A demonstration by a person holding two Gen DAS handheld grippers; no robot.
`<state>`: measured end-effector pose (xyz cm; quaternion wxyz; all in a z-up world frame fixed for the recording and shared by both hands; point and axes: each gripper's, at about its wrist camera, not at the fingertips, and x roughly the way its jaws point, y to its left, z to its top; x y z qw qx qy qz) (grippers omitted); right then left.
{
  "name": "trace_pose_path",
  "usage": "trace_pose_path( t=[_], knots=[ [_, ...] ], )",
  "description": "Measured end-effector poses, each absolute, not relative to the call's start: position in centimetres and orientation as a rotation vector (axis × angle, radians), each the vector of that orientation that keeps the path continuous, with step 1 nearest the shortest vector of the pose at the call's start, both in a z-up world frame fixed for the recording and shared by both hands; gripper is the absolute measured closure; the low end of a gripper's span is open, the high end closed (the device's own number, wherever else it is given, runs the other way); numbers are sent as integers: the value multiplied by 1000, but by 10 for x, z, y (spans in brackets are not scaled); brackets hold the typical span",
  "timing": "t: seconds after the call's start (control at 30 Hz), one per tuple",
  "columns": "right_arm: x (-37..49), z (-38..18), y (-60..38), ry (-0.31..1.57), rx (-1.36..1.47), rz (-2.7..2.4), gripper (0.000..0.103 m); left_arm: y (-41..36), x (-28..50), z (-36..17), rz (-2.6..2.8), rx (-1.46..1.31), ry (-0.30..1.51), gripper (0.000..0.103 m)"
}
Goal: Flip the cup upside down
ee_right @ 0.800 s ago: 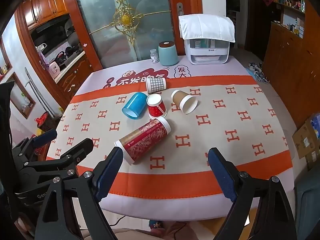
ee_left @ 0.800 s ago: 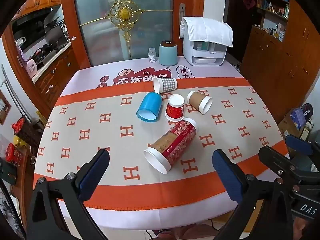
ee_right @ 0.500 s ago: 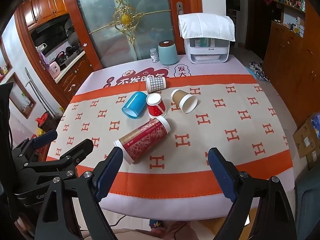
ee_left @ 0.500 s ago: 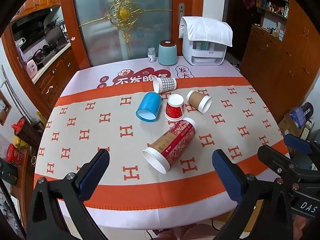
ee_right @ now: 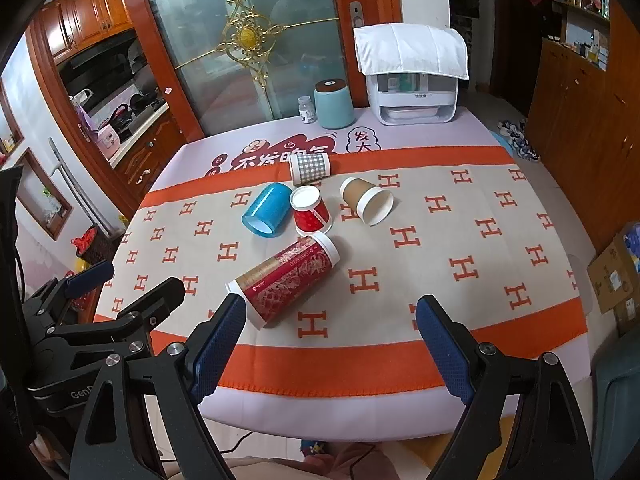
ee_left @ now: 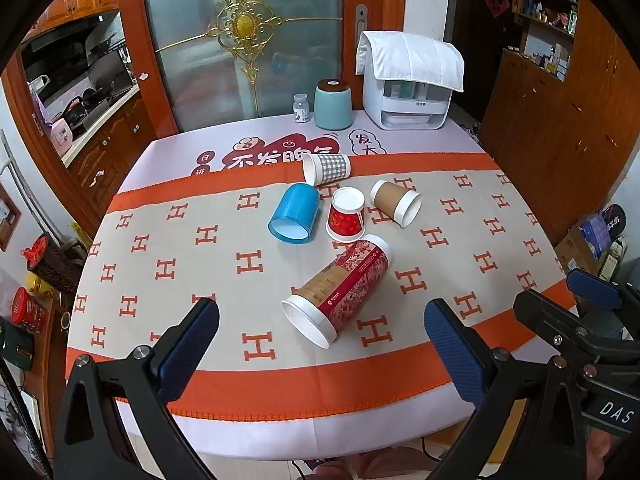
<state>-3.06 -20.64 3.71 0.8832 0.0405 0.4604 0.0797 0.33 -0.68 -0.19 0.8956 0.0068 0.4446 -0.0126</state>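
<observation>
Several cups lie on the table. A tall red patterned cup (ee_left: 338, 288) (ee_right: 286, 282) lies on its side nearest me, mouth toward me. A blue cup (ee_left: 295, 214) (ee_right: 266, 210), a brown cup (ee_left: 396, 203) (ee_right: 366, 200) and a checked cup (ee_left: 326, 168) (ee_right: 310, 168) lie on their sides. A small red cup (ee_left: 347, 219) (ee_right: 311, 214) stands upside down. My left gripper (ee_left: 320, 344) and right gripper (ee_right: 326, 340) are open and empty, above the table's near edge, short of the tall cup.
The table (ee_left: 160, 240) has an orange and beige H-patterned cloth. At the back stand a teal canister (ee_left: 333, 104), a small bottle (ee_left: 301, 109) and a white appliance (ee_left: 408, 92) under a cloth. Wooden cabinets (ee_left: 560, 140) stand right; a box (ee_right: 612, 276) sits on the floor.
</observation>
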Motion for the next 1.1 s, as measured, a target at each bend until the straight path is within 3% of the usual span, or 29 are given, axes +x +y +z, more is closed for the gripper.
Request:
trace_pose_path(
  t=[1.1],
  knots=[
    [-18, 30, -207, 973, 98, 173, 15, -4, 4, -5, -28, 16, 928, 1]
  ],
)
